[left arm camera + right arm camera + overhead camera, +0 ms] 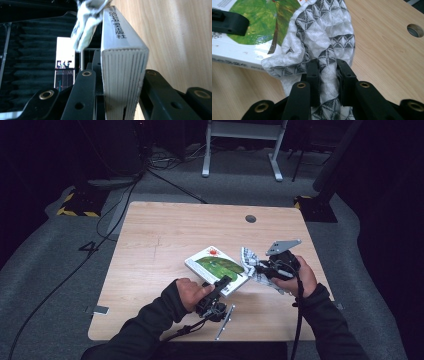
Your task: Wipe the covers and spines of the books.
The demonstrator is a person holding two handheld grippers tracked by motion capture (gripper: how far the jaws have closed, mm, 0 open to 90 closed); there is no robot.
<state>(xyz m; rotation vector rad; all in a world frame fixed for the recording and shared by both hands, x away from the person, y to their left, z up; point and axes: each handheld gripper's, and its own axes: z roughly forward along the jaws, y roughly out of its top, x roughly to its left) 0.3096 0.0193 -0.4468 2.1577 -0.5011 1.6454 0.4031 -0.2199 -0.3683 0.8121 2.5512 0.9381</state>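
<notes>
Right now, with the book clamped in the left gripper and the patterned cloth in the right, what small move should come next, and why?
Probably carry the cloth further over the book. The right gripper pinches a bunched fold, and the cloth overlaps only the cover's near corner, while the left gripper grips the book by its page edge, steadying it.

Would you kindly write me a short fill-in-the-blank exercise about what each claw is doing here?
1. The left claw is clamped on a ____.
2. The right claw pinches a white and grey patterned ____.
3. Both things rest on a ____ table.
4. The cover's picture is mostly ____.

Missing words: book; cloth; wooden; green.
</notes>
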